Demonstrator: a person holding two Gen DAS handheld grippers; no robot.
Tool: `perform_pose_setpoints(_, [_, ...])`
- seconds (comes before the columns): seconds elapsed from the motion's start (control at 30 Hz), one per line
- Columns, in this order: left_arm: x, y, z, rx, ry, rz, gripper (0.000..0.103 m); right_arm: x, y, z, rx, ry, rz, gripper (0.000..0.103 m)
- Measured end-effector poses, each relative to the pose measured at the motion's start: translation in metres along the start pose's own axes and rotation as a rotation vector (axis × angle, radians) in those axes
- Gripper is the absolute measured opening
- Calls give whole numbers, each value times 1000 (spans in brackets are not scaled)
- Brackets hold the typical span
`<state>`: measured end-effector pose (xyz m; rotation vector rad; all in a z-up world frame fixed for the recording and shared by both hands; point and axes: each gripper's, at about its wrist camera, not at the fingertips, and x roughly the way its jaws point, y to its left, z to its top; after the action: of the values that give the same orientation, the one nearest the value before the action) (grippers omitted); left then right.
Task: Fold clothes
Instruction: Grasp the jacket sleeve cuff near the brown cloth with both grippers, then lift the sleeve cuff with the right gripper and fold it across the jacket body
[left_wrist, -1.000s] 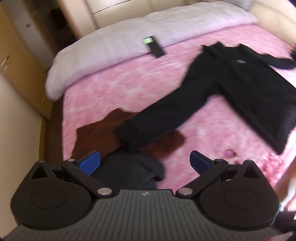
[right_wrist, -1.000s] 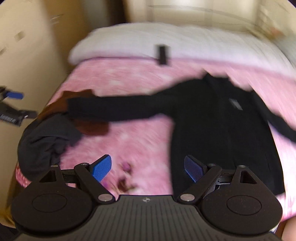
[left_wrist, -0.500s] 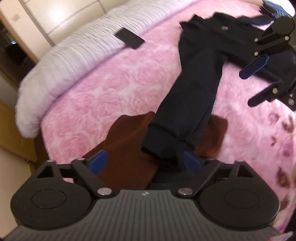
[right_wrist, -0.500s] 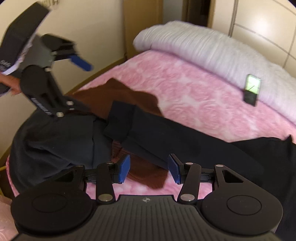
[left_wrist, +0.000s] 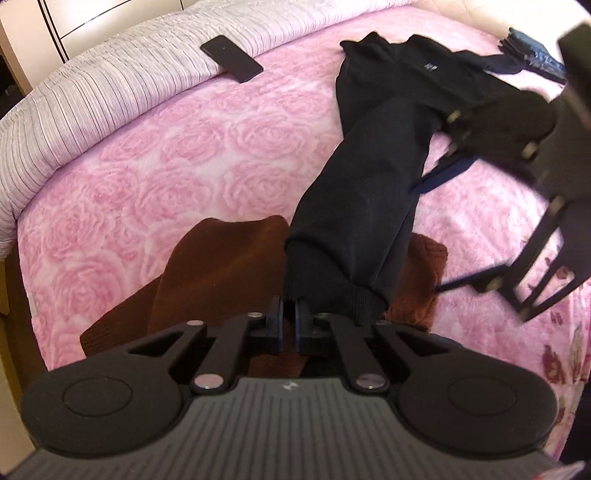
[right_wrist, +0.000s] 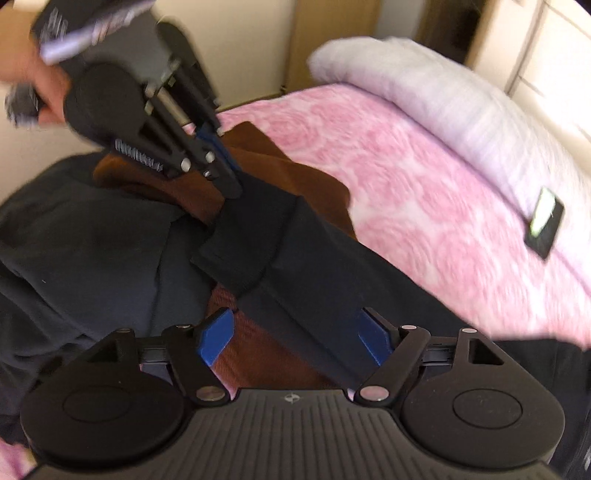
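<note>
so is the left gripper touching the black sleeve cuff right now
Touching. In the left wrist view the left gripper has its jaws nearly closed on the edge of the black sleeve cuff; the right wrist view shows the same contact.

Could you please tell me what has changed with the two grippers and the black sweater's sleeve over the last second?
The left gripper moved down to the black knit sweater's sleeve cuff and closed on it; a second ago it hovered open. The right gripper swung over to straddle the same sleeve, jaws open. The brown knit garment, black phone and pink rose-patterned bedspread stayed put.
</note>
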<state>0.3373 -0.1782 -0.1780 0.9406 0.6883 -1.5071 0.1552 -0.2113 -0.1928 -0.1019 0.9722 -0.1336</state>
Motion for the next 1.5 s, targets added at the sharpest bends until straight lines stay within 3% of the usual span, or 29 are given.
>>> perform_pose_setpoints(0.1, [-2,6,0,-28,-19,-27,3,19,17,2,-118,-20,-25,76])
perform_pose_setpoints(0.2, [-5,9,-1,-30,-47,-49,3,35,33,1,-205,-27,-34,68])
perform_pose_setpoints(0.4, [-7,15,-3,-38,-78,-72,3,52,48,7,-284,-98,-66,61])
perform_pose_setpoints(0.5, [-7,17,-4,-39,-78,-63,3,60,50,10,-293,-86,-49,31])
perform_pose_setpoints(0.6, [-10,24,-5,-90,-87,-51,7,52,45,15,-271,-90,-38,18])
perform_pose_setpoints(0.67, [-19,32,-8,-150,-122,-28,40,40,39,17,-240,-95,-29,15])
perform_pose_setpoints(0.73, [-29,40,-11,-203,-161,-5,48,24,32,18,-191,-112,-9,14])
perform_pose_setpoints(0.8, [-27,36,-6,-219,-155,3,48,5,24,20,-138,-154,3,14])
perform_pose_setpoints(1.07, [-16,19,10,-279,-128,32,55,-84,-72,11,247,-356,-91,13])
perform_pose_setpoints(1.3, [40,-74,91,-131,-136,-77,61,-169,-182,-33,556,-504,-175,13])
perform_pose_setpoints(1.4, [62,-116,133,-78,-136,-84,63,-202,-242,-69,670,-564,-227,13])
perform_pose_setpoints(1.5, [88,-154,173,-31,-106,-36,63,-233,-300,-124,780,-604,-294,13])
